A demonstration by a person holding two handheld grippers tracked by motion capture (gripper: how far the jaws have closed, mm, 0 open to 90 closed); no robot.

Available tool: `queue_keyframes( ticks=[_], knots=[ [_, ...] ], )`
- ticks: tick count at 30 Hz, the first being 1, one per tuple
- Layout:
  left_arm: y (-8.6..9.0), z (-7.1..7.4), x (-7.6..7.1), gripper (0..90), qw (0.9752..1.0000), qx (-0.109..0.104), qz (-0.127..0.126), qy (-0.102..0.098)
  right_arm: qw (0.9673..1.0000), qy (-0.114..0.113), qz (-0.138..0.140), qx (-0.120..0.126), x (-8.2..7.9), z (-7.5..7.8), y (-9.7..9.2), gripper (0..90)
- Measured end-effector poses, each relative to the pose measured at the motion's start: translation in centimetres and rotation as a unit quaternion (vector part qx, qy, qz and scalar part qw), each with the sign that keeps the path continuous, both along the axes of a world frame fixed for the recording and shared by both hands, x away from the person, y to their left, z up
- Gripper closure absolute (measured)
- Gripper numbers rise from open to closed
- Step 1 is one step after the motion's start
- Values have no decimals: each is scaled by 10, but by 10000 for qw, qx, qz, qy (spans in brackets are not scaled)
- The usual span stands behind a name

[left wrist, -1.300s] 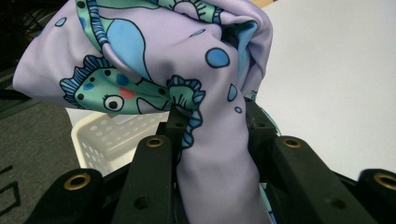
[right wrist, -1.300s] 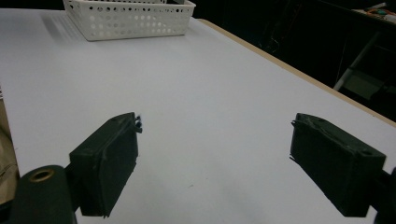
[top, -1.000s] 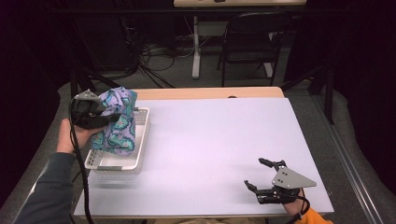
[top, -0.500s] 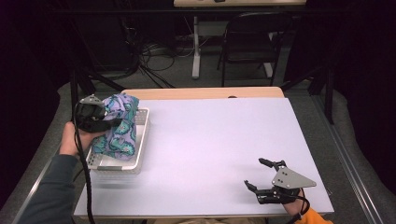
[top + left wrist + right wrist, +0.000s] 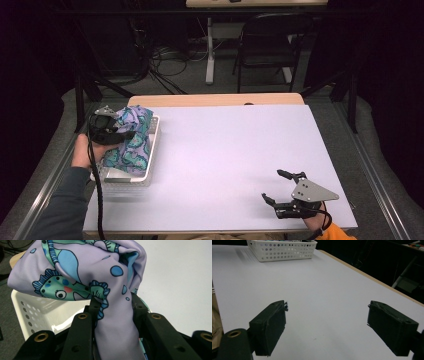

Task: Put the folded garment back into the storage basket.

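High view has the left tongs (image 5: 131, 134) over at the left edge of the counter (image 5: 225, 150), clamped on a bunched-up piece of cloth (image 5: 131, 142) that's lilac with teal and blue cartoon fish on it. That cloth hangs in and over a white perforated basket (image 5: 150, 165) sitting at the counter's left side, and the person's left hand (image 5: 86, 151) is just outside the basket, with the black cable trailing down along a grey sleeve (image 5: 62, 205)

Left gripper view makes the grip pretty obvious: both black jaws are squeezing a thick fold of the cloth (image 5: 115, 322) between them, fabric ballooning out above the tongs (image 5: 114, 305), with the basket (image 5: 30, 312) wall and its little round holes showing underneath on the left and bare counter (image 5: 180, 277) off to the right

Right tongs (image 5: 277, 186) are well apart from all that, near the front right corner of the counter, jaws spread wide and gripping nothing, grey three-cornered plate on top, bit of orange sleeve (image 5: 336, 233) at the bottom edge. Right gripper view shows the two pads of those tongs (image 5: 327, 317) standing far apart with just pale counter (image 5: 317, 285) between them, and the basket (image 5: 283, 251) way off at the far end

Behind the counter there's a dark chair (image 5: 270, 45) and a tangle of cables on the floor (image 5: 170, 70)
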State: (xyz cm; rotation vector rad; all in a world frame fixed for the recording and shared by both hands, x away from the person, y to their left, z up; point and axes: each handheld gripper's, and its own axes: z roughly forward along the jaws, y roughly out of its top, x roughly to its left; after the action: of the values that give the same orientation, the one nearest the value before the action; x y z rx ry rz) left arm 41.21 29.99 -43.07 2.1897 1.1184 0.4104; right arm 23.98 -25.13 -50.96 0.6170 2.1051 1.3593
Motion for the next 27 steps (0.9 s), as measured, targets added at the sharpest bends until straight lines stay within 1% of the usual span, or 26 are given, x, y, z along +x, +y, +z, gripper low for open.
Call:
queue_keyframes(
  ticks=[5,8,11,14,18,21,22,24,26,27],
  knots=[
    [1,-5,0,697,10000,43,17,46,10000,-9,13,14,0,0,0,145],
    [2,-9,1,698,10000,3,20,78,10000,2,14,30,-1,0,0,145],
    [3,-13,1,697,9999,60,26,114,10000,8,-4,13,0,0,0,145],
    [3,-17,2,697,9999,49,20,141,10000,4,6,23,-1,0,0,145],
    [3,-20,3,697,9997,149,1,202,10000,-9,7,18,0,0,0,145],
    [4,-22,4,697,9998,84,20,181,10000,-1,5,17,0,0,0,145],
    [4,-23,4,697,9997,121,29,200,10000,-11,10,18,0,0,0,145],
    [4,-25,5,697,9997,110,18,215,10000,17,-7,27,-1,0,1,145],
    [3,-27,5,697,9995,150,16,260,10000,0,12,25,-1,0,1,145],
    [3,-27,6,697,9996,145,-2,244,10000,-13,11,16,0,0,0,145]
  ],
)
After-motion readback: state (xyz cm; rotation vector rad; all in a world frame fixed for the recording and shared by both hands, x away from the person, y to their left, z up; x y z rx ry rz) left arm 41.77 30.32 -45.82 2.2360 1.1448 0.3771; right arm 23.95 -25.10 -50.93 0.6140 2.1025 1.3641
